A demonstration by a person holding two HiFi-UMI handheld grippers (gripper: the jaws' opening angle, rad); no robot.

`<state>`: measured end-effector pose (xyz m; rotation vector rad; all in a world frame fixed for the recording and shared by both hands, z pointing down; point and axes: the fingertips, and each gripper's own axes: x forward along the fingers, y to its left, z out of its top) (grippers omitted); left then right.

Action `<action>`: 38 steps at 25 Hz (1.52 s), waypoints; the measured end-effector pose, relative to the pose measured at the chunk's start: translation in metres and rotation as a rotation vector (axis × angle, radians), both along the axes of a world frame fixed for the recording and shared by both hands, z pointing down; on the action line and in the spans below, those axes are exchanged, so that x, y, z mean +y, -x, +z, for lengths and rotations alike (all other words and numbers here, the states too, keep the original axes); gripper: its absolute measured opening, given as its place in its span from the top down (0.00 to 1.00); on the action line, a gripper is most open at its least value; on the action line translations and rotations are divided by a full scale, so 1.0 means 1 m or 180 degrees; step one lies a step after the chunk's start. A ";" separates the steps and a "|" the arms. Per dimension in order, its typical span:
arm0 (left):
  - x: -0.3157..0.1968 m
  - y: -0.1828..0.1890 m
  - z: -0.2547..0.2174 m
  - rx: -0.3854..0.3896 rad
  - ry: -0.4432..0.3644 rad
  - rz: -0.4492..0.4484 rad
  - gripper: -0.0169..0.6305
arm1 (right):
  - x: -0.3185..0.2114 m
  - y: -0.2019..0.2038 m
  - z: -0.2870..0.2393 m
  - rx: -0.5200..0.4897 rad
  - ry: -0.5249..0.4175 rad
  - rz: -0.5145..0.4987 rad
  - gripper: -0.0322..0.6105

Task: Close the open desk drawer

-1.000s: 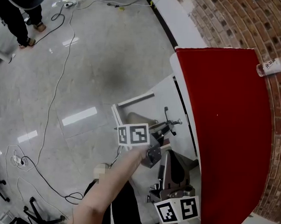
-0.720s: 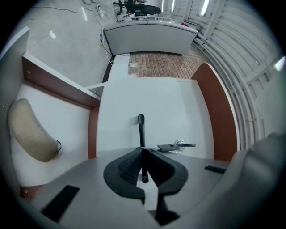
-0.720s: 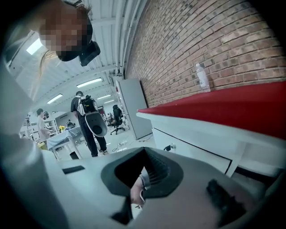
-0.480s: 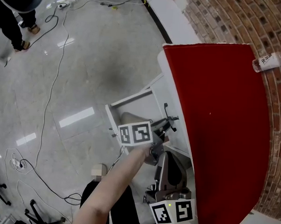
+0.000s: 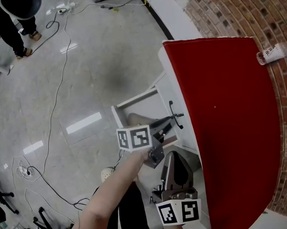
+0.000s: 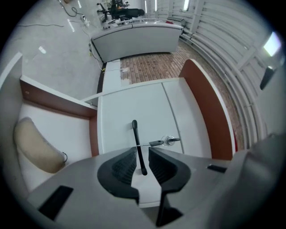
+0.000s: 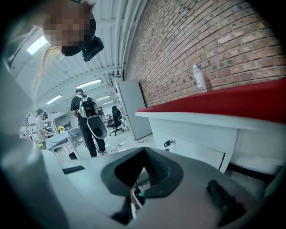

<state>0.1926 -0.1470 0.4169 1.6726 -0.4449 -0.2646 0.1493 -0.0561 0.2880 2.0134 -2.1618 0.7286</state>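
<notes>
Left gripper [image 6: 142, 163] — jaws just opening, spread either side of the black handle [image 6: 136, 142] on a white drawer front [image 6: 129, 107], not pinching it. Open drawer [image 5: 134, 101] juts from the desk just beside it. Right gripper [image 7: 137, 181] — jaws pressed together, empty.

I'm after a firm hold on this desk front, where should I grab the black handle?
Mid-bar on the black handle, straight from the front, pinching across its thin width: it stands off the white panel, with a key beside it.
</notes>
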 end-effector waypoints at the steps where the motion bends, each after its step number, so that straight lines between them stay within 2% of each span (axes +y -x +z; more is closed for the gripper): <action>1: 0.001 0.008 0.002 -0.0067 -0.0029 -0.0022 0.85 | 0.001 -0.002 0.000 0.0002 -0.0013 0.0025 0.94; 3: 0.007 0.025 0.005 -0.0293 -0.0187 -0.0027 0.85 | 0.004 -0.004 0.001 0.0007 -0.0038 0.0074 0.94; 5: 0.017 0.039 0.001 -0.0526 -0.0497 0.0035 0.86 | 0.008 -0.004 0.003 0.0038 -0.0057 0.0097 0.94; 11: 0.059 0.085 -0.048 -0.0876 -0.1309 0.0086 0.93 | 0.020 0.008 0.006 0.0135 -0.0056 0.0035 0.94; 13: 0.074 0.097 -0.065 -0.0958 -0.1462 0.0089 0.94 | 0.026 0.016 -0.001 0.0132 -0.0078 0.0000 0.94; 17: 0.100 0.119 -0.110 -0.0971 -0.1665 -0.0012 0.95 | 0.035 0.035 -0.013 0.0075 -0.0114 -0.0033 0.94; 19: 0.115 0.130 -0.132 -0.1089 -0.1819 -0.0048 0.95 | 0.040 0.046 -0.018 0.0046 -0.0119 -0.0059 0.94; 23: 0.139 0.156 -0.162 -0.1557 -0.2117 -0.0081 0.96 | 0.049 0.059 -0.035 0.0022 -0.0138 -0.0110 0.94; 27: 0.152 0.172 -0.192 -0.2119 -0.2486 0.0004 0.96 | 0.061 0.060 -0.065 0.0049 -0.0240 -0.0197 0.94; 29: 0.154 0.179 -0.209 -0.2310 -0.2666 -0.0067 0.96 | 0.068 0.060 -0.073 0.0099 -0.0259 -0.0251 0.94; 31: 0.155 0.188 -0.227 -0.2412 -0.2783 -0.0262 0.96 | 0.079 0.056 -0.078 0.0118 -0.0258 -0.0274 0.94; 33: 0.157 0.195 -0.239 -0.2452 -0.2782 -0.0401 0.96 | 0.090 0.050 -0.079 0.0112 -0.0237 -0.0249 0.94; 38: 0.161 0.212 -0.239 -0.2521 -0.2733 -0.0522 0.96 | 0.108 0.042 -0.075 0.0126 -0.0174 -0.0165 0.94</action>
